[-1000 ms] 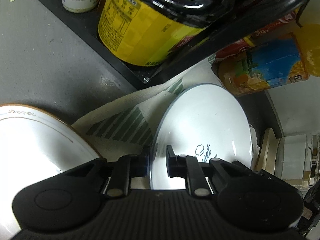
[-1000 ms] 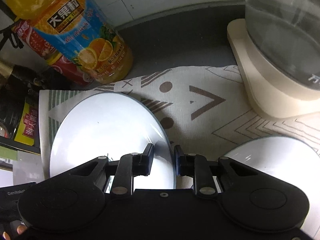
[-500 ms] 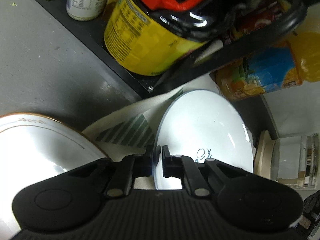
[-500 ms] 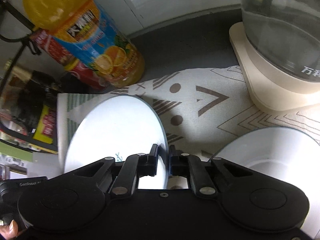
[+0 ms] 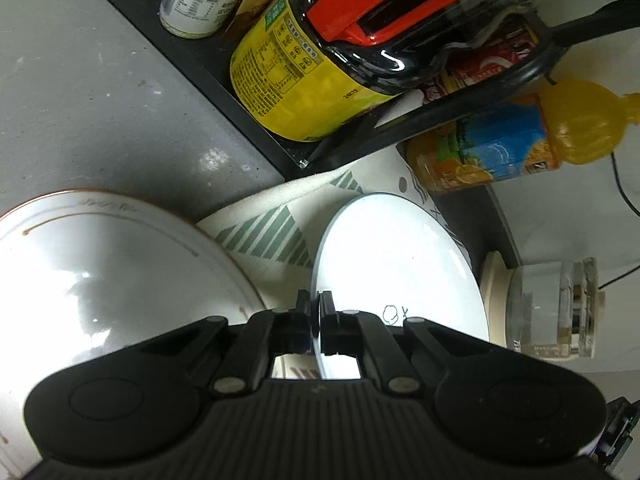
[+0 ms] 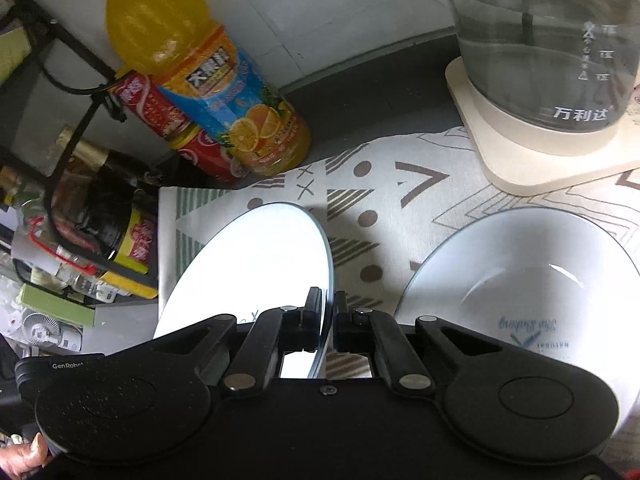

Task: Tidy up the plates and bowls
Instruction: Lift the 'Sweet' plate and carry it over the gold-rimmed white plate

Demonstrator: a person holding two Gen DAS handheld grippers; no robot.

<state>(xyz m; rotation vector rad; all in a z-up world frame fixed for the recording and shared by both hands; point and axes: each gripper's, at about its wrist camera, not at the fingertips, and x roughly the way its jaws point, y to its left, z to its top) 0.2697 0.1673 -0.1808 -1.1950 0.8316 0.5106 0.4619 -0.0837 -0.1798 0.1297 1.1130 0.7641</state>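
1. My left gripper (image 5: 316, 312) has just been closing its jaws, and they now clench the near left rim of the small white plate (image 5: 400, 264); my right gripper (image 6: 328, 316) has done the same and grips that plate (image 6: 260, 264) by its right rim. The plate sits tilted above the patterned cloth (image 6: 384, 200) on the counter.
2. Just left of the left gripper lies a gold-rimmed plate (image 5: 100, 264), empty, partly on the cloth (image 5: 272, 232).
3. Right of the right gripper stands a white bowl (image 6: 528, 264), empty, with blue lettering inside.
4. Beyond the plate stands an orange juice bottle (image 6: 224, 112), full, beside a red-labelled bottle (image 6: 168, 120).
5. The glass kettle (image 6: 540, 48) on its cream base holds water.
6. Only the left view shows the gold-rimmed plate and the yellow-labelled jug (image 5: 320, 80) with dark liquid on the black rack (image 5: 224, 72); only the right view shows the bowl and a fingertip (image 6: 24, 456) at the lower left.
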